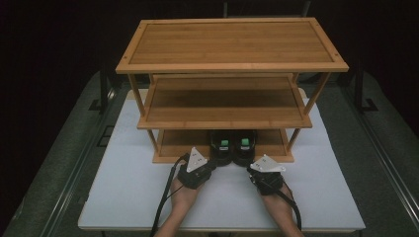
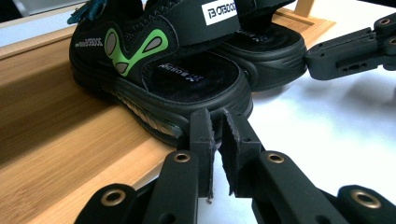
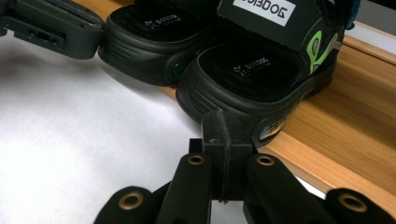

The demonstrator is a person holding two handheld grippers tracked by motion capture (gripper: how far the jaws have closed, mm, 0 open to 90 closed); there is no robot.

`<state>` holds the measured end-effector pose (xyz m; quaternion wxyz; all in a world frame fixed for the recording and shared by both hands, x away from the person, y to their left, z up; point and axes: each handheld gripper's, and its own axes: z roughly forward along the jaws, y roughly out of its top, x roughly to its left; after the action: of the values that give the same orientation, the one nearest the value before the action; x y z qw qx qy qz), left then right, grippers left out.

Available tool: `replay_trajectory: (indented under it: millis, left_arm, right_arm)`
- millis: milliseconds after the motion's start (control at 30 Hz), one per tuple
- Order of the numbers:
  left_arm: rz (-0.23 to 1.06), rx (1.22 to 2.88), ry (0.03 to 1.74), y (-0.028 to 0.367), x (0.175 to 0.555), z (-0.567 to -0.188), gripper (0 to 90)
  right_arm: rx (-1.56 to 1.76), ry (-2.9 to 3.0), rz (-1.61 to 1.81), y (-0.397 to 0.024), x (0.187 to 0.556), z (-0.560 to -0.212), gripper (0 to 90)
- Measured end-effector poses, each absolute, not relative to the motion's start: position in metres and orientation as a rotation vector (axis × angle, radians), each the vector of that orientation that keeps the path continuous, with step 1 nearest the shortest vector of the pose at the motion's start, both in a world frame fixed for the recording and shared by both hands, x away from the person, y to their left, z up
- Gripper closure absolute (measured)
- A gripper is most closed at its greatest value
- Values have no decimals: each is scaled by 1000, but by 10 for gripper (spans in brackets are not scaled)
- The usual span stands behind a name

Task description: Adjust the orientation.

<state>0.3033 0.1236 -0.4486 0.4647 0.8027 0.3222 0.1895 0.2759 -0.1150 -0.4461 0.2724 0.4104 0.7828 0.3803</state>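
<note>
Work in hand: I judge that I am placing a pair of sandals on the bottom shelf (image 1: 174,142) of the wooden rack (image 1: 232,47).
Done: both sandals stand side by side on that shelf, toes inward; their heels stick out over its front edge, above the white counter (image 1: 123,192).
Left: it seems only to push the heels further in, or to pull my hands back; I cannot tell which.
Left gripper (image 2: 217,133): my jaws are nearly together, with a thin gap and nothing between them; the tips are just at the heel of the left sandal (image 2: 159,70).
Right gripper (image 3: 227,133): my jaws are pressed together and empty; the tips are just at the heel of the right sandal (image 3: 261,70), touching or nearly so.
Look of the sandals: black, open at the heel, thick ribbed rubber sole, green and grey shapes on the side, a white label on the strap, small white print on the insole.
Beyond my jaws: the other sandal lies just beside, the two touching at the heels.
</note>
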Motion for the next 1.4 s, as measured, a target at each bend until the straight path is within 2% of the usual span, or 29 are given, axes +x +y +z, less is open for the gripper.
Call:
replay_trajectory:
  millis: [533, 1000, 1400]
  left_arm:
    - [519, 1979, 826, 117, 315, -449, 822]
    - [513, 1981, 841, 115, 322, -449, 808]
    - [423, 1971, 836, 121, 315, -443, 684]
  right_arm:
    - [1138, 2065, 1013, -111, 288, -449, 897]
    - [1152, 2055, 1014, -111, 295, -451, 895]
    - [1184, 2114, 1082, -126, 290, -448, 745]
